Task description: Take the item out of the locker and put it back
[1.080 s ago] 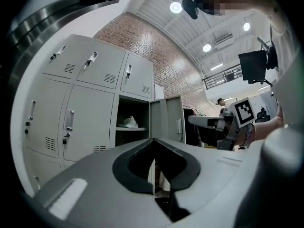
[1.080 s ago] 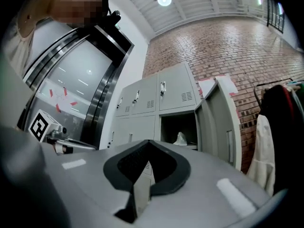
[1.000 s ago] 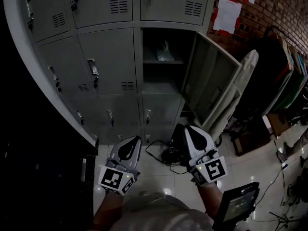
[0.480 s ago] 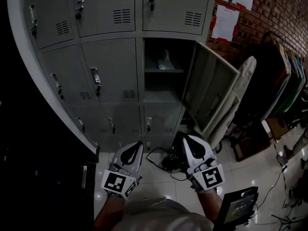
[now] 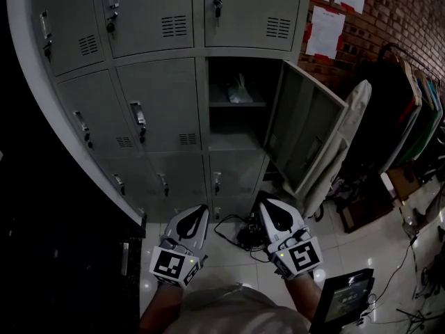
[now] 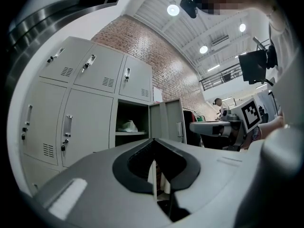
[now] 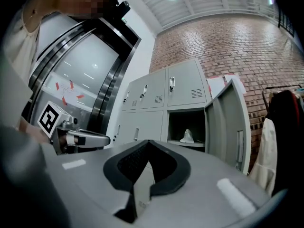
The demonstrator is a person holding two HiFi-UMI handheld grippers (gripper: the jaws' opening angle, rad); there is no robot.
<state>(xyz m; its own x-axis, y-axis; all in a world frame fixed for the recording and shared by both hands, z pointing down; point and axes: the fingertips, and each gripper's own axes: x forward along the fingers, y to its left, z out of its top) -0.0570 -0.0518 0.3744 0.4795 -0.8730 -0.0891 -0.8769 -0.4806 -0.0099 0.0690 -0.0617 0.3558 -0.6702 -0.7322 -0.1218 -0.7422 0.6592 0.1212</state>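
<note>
The grey locker bank [image 5: 156,103] has one compartment open, its door [image 5: 306,134] swung out to the right. On the shelf inside lies a pale crumpled bag-like item [image 5: 238,92], also seen as the item [image 6: 127,126] in the left gripper view and the item [image 7: 187,137] in the right gripper view. My left gripper [image 5: 199,209] and right gripper [image 5: 267,204] hang low, side by side, well short of the lockers. The left gripper [image 6: 153,144] and right gripper [image 7: 148,145] both have their jaws shut with nothing between them.
Black cables [image 5: 236,232] lie on the tiled floor below the lockers. A white-covered board [image 5: 348,131] leans by the open door. A clothes rack [image 5: 417,110] stands at right before a brick wall with papers [image 5: 327,26]. A dark screen [image 5: 341,298] sits near my right arm.
The head view has tipped up slightly, so the lockers sit lower in the picture. Both grippers stay low and shut; the right one has drifted a little left.
</note>
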